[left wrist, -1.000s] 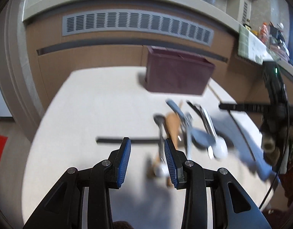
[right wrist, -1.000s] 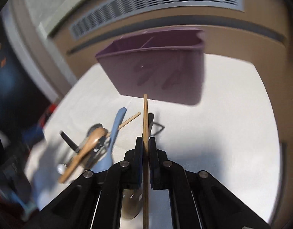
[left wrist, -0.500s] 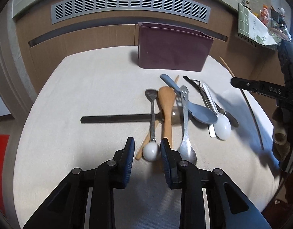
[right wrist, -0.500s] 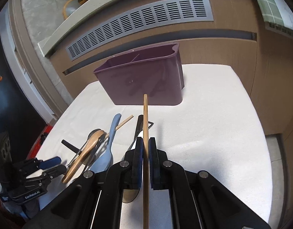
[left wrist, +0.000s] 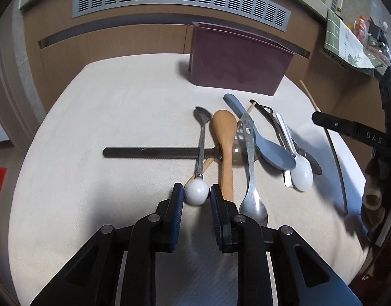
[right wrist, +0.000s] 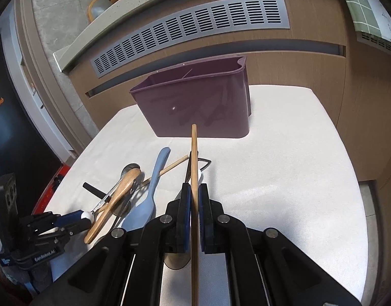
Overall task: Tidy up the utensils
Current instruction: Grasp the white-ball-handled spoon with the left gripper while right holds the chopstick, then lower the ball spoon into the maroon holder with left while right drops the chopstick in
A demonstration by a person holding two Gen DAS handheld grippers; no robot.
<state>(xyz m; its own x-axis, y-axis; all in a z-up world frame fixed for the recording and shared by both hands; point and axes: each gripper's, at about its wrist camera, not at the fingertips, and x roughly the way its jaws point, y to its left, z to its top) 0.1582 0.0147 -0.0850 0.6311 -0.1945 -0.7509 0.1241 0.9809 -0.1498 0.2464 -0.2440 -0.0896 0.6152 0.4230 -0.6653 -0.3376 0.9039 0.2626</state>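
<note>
Both hand-held grippers were at work over the pile. Right gripper [right wrist: 194,191] was pinched tight on a wooden chopstick [right wrist: 194,153], which ran forward between the pads with its tip aimed at the purple caddy [right wrist: 200,107]; holding it lengthwise like that looked meant for sliding it end-first into the bin. Left gripper [left wrist: 194,195] was spread, its blue pads flanking the white ball end of a small metal spoon [left wrist: 200,150] without clearly touching it, probably set to close there because the ball stuck out of the heap nearest the fingers.

That spoon lay across a long dark ladle [left wrist: 154,152], beside a wooden spoon [left wrist: 224,137] that also crossed it. To their right lay a steel spoon [left wrist: 251,178], a blue-grey spoon [left wrist: 269,148] and a white spoon [left wrist: 297,163], with a dark-handled tool [left wrist: 265,111] beneath them. A second chopstick [right wrist: 169,168] slanted under the pile. All rested on the pale cloth-covered table [left wrist: 118,117], the caddy standing upright at its far side, near the wooden cabinet with its grey vent [left wrist: 180,2].

The caddy's inside was mostly out of sight; a divider showed faintly from the right wrist view, but whether anything already sat inside could not be told. The held chopstick's rear end was cut off by the frame. Several handles were buried under one another, so the dark tool's kind stayed unclear.
</note>
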